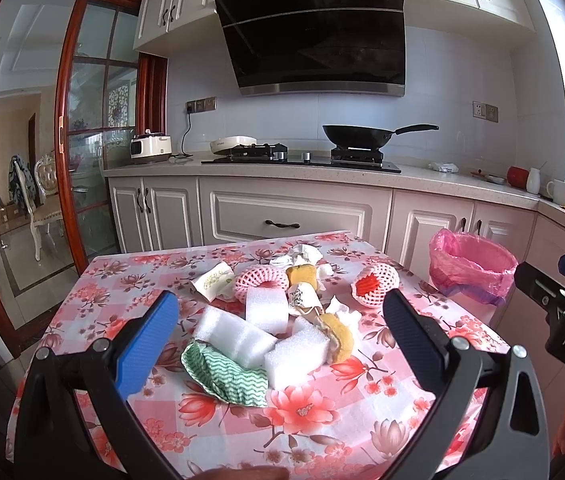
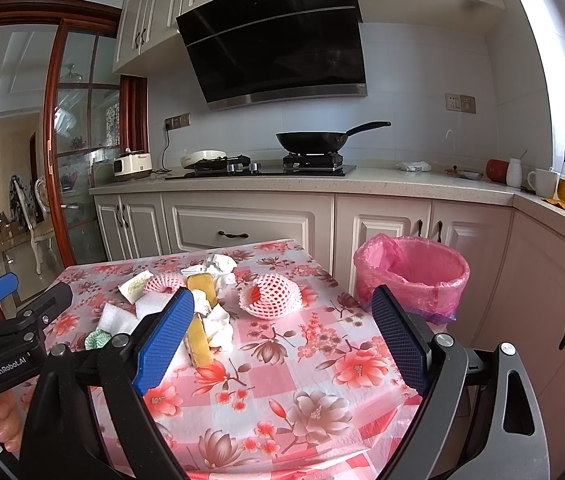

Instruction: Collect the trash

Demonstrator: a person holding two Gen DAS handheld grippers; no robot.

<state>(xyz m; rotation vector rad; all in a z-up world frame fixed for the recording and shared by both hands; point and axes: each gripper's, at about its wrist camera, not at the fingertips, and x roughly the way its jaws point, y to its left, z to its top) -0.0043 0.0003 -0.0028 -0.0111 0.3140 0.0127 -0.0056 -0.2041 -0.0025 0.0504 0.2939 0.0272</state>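
Centrally: trash pile (image 1: 282,320) lying on floral table (image 1: 322,420), comprising foam blocks (image 1: 238,336), yellow sponges (image 1: 340,338), crumpled paper (image 1: 302,254), possibly a cloth (image 1: 230,372) in green. Left gripper (image 1: 282,344) hovering before pile, spread wide, holding nothing. Right gripper (image 2: 282,344) likewise gaping, unloaded, framing net sleeve (image 2: 270,294). Pink-lined bin (image 2: 414,276) standing just beside table's right edge.

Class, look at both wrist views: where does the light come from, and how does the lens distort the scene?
Left wrist view: daylight blows out the right edge, and the countertop bows. Right wrist view: the same glare on the right wall; cabinets curve, corners go black, and the bin stays sharp.
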